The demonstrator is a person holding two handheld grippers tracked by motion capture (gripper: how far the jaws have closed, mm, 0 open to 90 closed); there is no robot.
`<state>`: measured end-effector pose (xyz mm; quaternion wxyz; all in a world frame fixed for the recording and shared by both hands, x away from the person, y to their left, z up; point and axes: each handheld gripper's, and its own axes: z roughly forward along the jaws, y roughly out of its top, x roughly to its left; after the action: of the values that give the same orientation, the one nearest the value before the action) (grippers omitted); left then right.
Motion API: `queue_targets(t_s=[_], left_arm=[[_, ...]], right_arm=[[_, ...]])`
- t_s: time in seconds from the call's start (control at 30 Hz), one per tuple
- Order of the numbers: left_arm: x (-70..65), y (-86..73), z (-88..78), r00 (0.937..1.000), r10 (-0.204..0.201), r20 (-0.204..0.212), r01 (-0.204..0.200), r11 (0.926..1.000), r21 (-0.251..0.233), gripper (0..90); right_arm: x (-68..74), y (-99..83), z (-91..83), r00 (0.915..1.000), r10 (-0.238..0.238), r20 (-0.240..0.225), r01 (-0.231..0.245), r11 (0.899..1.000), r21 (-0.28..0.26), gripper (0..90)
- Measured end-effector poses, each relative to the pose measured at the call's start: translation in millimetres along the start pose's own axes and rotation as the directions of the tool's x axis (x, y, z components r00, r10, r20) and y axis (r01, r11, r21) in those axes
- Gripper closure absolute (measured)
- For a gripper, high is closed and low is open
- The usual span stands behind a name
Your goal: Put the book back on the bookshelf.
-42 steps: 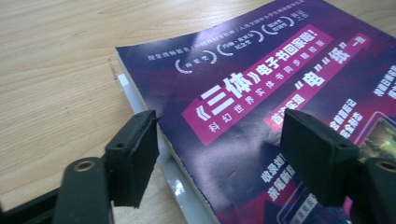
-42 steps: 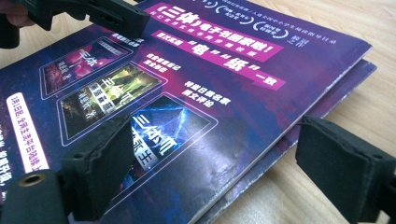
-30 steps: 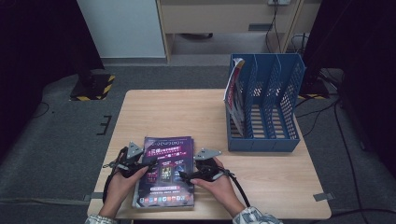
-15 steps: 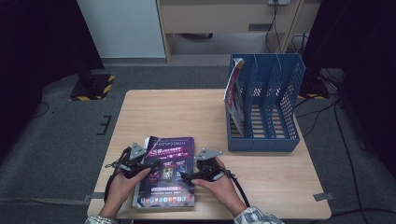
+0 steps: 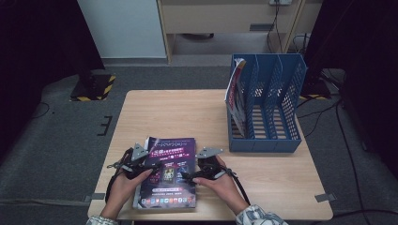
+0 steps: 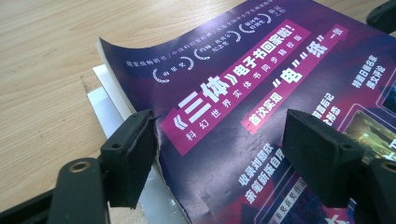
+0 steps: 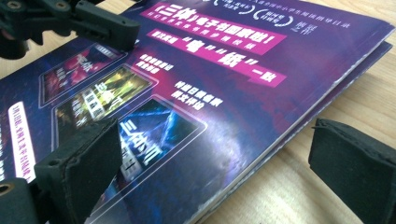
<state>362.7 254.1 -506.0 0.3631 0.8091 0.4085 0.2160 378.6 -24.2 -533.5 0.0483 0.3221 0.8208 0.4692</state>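
— Where is the magazine point(image 5: 166, 173) placed?

— It is laid flat at the near edge of the worktop point(image 5: 187, 112), well apart from the blue file rack point(image 5: 267, 108), presumably so both edges can be reached.

— And the jaws?

— The left gripper point(image 6: 219, 154) and right gripper point(image 7: 219, 172) are set astride opposite edges, jaws parted and just opened wider; nothing is clamped.

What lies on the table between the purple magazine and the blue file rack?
Nothing: in the high view the stretch of table between the purple magazine and the blue file rack is bare wood.
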Motion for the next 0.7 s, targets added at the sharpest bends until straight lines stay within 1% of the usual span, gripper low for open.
queue_targets(t_s=[0.1, 0.23, 0.27, 0.4, 0.53, 0.6, 0.63, 0.67, 0.7], left_arm=[[-0.1, 0.7, -0.1, 1.0, 0.006, 0.001, -0.006, 1.0, 0.004, 26.3], [-3.2, 1.8, 1.0, 0.9996, 0.017, 0.023, -0.017, 0.9999, 0.003, 26.8], [-4.6, 2.3, 1.5, 0.9994, 0.02, 0.028, -0.02, 0.9998, 0.003, 26.8], [-8.3, 3.4, 2.4, 0.9986, 0.033, 0.042, -0.033, 0.9995, 0.003, 26.9], [-9.0, 3.5, 2.5, 0.9984, 0.034, 0.046, -0.035, 0.9994, 0.002, 27.0], [-9.0, 3.5, 2.6, 0.9983, 0.035, 0.046, -0.035, 0.9994, 0.002, 26.9], [-8.9, 3.4, 2.5, 0.9983, 0.035, 0.046, -0.035, 0.9994, 0.002, 27.0], [-9.0, 3.4, 2.6, 0.9983, 0.036, 0.046, -0.036, 0.9994, 0.002, 26.9], [-9.1, 3.4, 2.6, 0.9983, 0.037, 0.044, -0.037, 0.9993, 0.001, 26.8]], right_arm=[[-1.5, 0.6, 1.1, 0.9998, 0.019, -0.009, -0.019, 1.0, 0.006, 3.3], [-2.7, 0.2, -1.4, 0.9998, 0.017, -0.014, -0.016, 1.0, 0.018, 3.2], [-3.0, -0.2, -2.1, 0.9995, 0.029, -0.014, -0.029, 0.999, 0.023, 3.1], [-5.7, -1.0, -3.3, 0.999, 0.043, -0.008, -0.043, 0.999, 0.029, 1.2], [-9.2, -1.7, -2.5, 0.9978, 0.063, -0.019, -0.063, 0.998, 0.03, 0.6], [-11.7, -2.2, -1.3, 0.9966, 0.075, -0.033, -0.074, 0.997, 0.03, 0.7], [-12.7, -2.3, -0.3, 0.9949, 0.091, -0.043, -0.09, 0.996, 0.028, 0.6], [-14.1, -2.6, 0.0, 0.995, 0.087, -0.048, -0.086, 0.996, 0.03, 0.6], [-14.9, -2.2, 0.5, 0.9942, 0.093, -0.054, -0.092, 0.995, 0.036, 0.7]])
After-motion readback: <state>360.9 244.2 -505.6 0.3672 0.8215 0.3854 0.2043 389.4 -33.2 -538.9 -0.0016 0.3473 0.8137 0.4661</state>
